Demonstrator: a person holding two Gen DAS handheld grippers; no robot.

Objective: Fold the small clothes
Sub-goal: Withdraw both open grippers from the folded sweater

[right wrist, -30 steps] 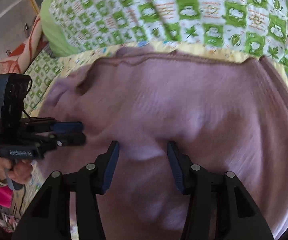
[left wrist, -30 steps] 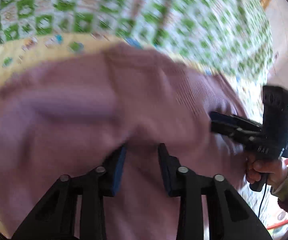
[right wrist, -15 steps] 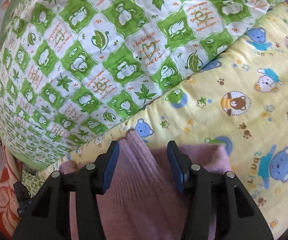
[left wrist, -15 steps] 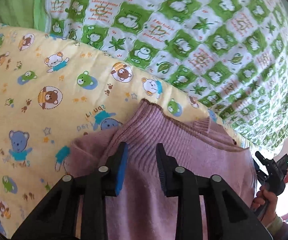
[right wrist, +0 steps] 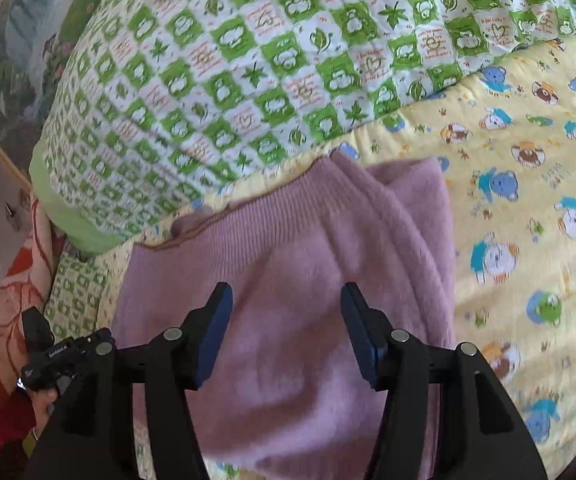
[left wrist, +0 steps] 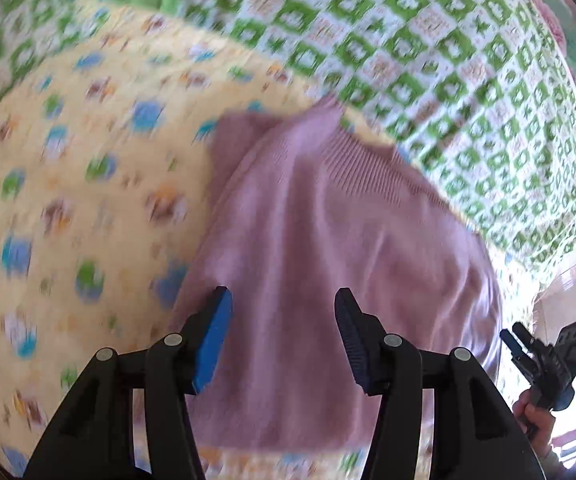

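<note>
A green-and-white checked quilt [right wrist: 248, 60] printed with leaves and small animals is bunched along the far side of the bed, and in front of it lies a yellow sheet [right wrist: 528, 200] patterned with cartoon bears and frogs, which fills the near and right part of the right wrist view and the left part of the left wrist view [left wrist: 68, 200]. On this sheet rests the mauve knitted sweater [right wrist: 288, 280], folded over on itself with a ribbed band at its far edge close to the quilt and a doubled layer along its right side; the left wrist view shows the same sweater [left wrist: 328, 260], though that picture is blurred, so its folds are hard to read there. An orange-and-red patterned cloth [right wrist: 4, 320] shows at the far left edge of the right wrist view. The right gripper [right wrist: 286, 332] sits just above the near part of the sweater with its blue-padded fingers spread wide and nothing between them. The left gripper [left wrist: 284, 340] likewise has its fingers well apart over the sweater, gripping nothing. Each gripper also appears small at the edge of the other's view, held in a hand.
</note>
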